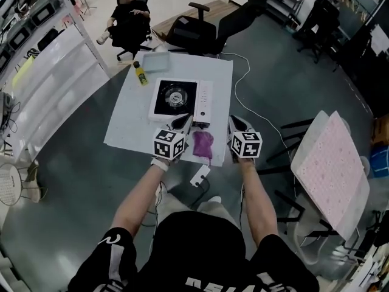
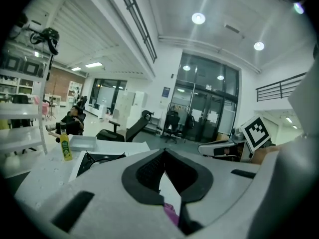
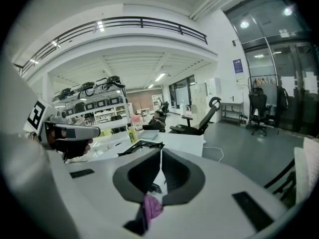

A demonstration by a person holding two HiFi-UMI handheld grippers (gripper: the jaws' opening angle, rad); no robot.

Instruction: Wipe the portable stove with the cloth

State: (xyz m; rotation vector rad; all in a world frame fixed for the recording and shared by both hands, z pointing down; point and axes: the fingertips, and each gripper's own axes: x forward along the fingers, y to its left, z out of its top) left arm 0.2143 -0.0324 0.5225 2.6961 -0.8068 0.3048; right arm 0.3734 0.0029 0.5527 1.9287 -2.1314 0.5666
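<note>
— Has the wiping started?

— Hard to say from where I stand. The cloth [image 1: 203, 145] lies crumpled on the desk [image 1: 130, 126] near the front edge. It's just in front of the stove [image 1: 175, 98] and seems to be apart from it. Neither gripper has it.

— So where are the grippers?

— The left gripper [image 1: 182, 123] is just left of the cloth and the right gripper [image 1: 238, 124] is off to its right. Both look raised off the desk and point toward the stove. On each, the jaws are closed tip to tip with nothing between them. The cloth only shows underneath them, down on the desk.

— And the stove?

— It sits mid-desk, with a black top and its controls on the right. I see no spill or streak on it, but from here I can't tell clean from dirty. A bottle [image 1: 141, 75] and a tray [image 1: 156, 61] stand behind it, out of the way.

— Your guess?

— Either nothing's wiped yet, or it's finished and the cloth is laid aside; what I see fits both. If it's not begun, everything is left to do: open a gripper, take the cloth, bring it onto the stove top and rub across it
</note>
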